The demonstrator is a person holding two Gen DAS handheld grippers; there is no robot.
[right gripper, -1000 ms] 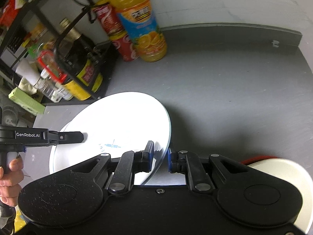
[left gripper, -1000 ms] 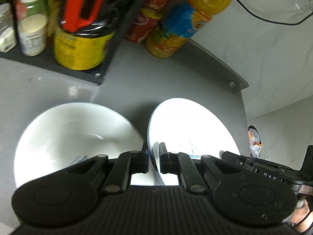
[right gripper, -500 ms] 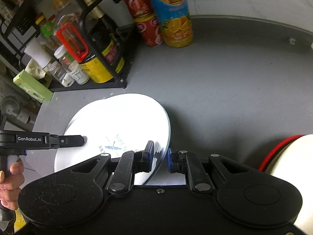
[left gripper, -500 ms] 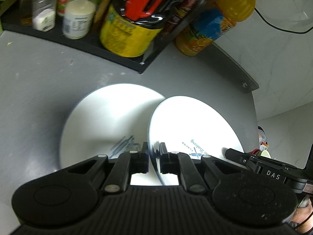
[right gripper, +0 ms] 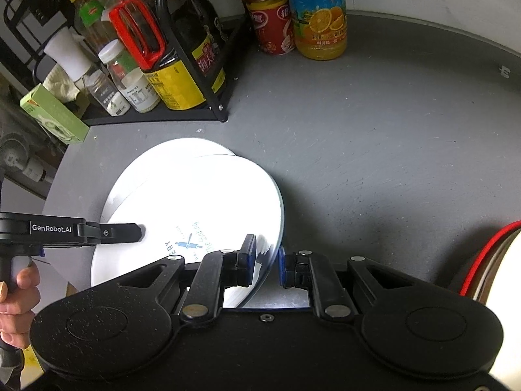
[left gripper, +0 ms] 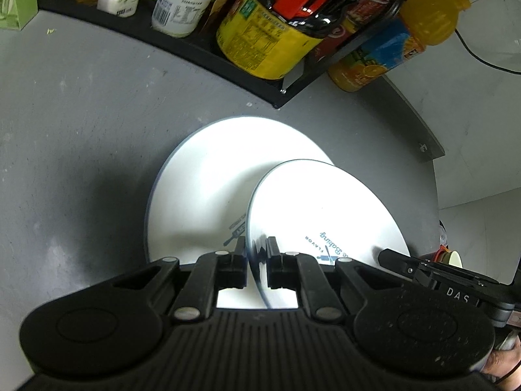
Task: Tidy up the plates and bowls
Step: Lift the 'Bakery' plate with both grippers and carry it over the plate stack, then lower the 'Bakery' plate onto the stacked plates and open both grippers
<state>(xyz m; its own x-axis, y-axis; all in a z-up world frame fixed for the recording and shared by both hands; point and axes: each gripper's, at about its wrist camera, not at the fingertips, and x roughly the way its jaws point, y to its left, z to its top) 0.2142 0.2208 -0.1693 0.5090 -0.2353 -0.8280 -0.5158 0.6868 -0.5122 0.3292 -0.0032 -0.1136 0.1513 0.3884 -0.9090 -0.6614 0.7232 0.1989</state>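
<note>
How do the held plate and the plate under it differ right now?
The held plate is tilted, both grippers on its rim, left gripper and right gripper at opposite edges; the lower plate lies flat on the grey table, ungripped. The held plate's print shows fully; the lower plate's is partly covered. Both are round, white, with blue print.

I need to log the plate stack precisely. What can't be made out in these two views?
- Right wrist view: the lower plate is mostly covered by the held plate.
- Left wrist view: the lower plate's print is cut off by the held plate.
- Right wrist view: the red-rimmed dish runs off the frame edge.
</note>
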